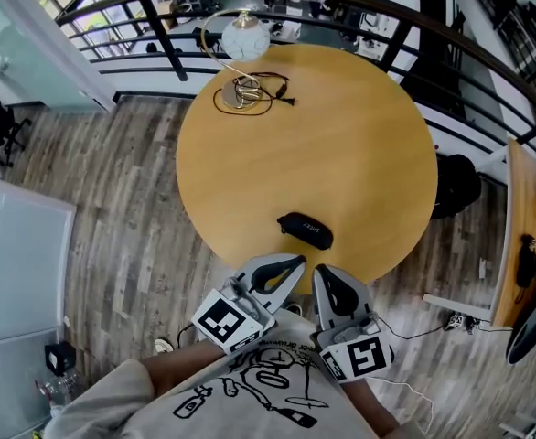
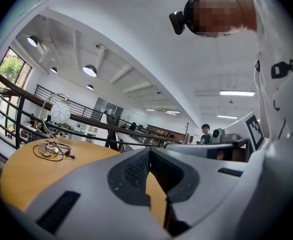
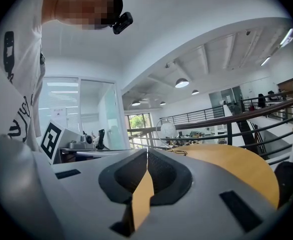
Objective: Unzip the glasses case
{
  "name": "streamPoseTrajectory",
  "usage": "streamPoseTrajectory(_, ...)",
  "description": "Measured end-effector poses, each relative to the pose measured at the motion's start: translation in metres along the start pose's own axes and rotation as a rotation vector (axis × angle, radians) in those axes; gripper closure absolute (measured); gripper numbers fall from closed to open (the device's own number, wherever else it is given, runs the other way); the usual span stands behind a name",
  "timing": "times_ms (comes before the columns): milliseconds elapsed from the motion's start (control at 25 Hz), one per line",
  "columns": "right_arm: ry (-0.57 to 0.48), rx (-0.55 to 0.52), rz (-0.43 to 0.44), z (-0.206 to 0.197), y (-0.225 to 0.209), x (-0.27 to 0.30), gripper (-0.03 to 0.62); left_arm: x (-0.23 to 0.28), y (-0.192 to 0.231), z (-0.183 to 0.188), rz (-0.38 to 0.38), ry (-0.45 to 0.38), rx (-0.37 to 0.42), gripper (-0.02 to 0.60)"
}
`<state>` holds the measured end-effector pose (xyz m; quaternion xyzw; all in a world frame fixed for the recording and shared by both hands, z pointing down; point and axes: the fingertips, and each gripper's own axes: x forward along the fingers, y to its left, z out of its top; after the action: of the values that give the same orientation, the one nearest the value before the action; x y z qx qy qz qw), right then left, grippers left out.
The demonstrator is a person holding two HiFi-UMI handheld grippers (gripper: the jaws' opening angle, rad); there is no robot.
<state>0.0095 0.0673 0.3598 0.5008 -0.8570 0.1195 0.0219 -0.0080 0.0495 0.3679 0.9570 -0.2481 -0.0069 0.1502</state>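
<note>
The black oval glasses case (image 1: 305, 230) lies on the round wooden worktop (image 1: 359, 144), near its closer edge. The left gripper (image 1: 294, 263) and right gripper (image 1: 323, 273) hang just short of that edge, clear of the case. Both sets of jaws are closed tip to tip, holding nothing.

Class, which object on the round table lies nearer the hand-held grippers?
The black glasses case, just beyond the left hand-held gripper and right hand-held gripper; the white globe lamp stands at the far edge of the table.
</note>
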Motion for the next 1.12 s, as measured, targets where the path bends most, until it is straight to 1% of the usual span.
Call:
streamPoseTrajectory(200, 0.005, -0.011, -0.012, 0.005, 0.000, 0.031, 0.570, -0.002, 0.029, 0.011, -0.009, -0.008, 0.001, 0.575)
streamPoseTrajectory(520, 0.016, -0.021, -0.014, 0.007, 0.004, 0.062, 0.571, -0.006, 0.061, 0.019, -0.013, -0.014, -0.014, 0.575)
streamPoseTrajectory(840, 0.027, -0.003, -0.011, 0.004, -0.008, 0.060, 0.571, 0.005, 0.056, 0.014, -0.013, 0.004, -0.020, 0.575)
streamPoseTrajectory(1120, 0.024, -0.010, -0.002, 0.007, -0.036, 0.047, 0.569, 0.028, 0.047, 0.013, 0.010, 0.011, -0.007, 0.575)
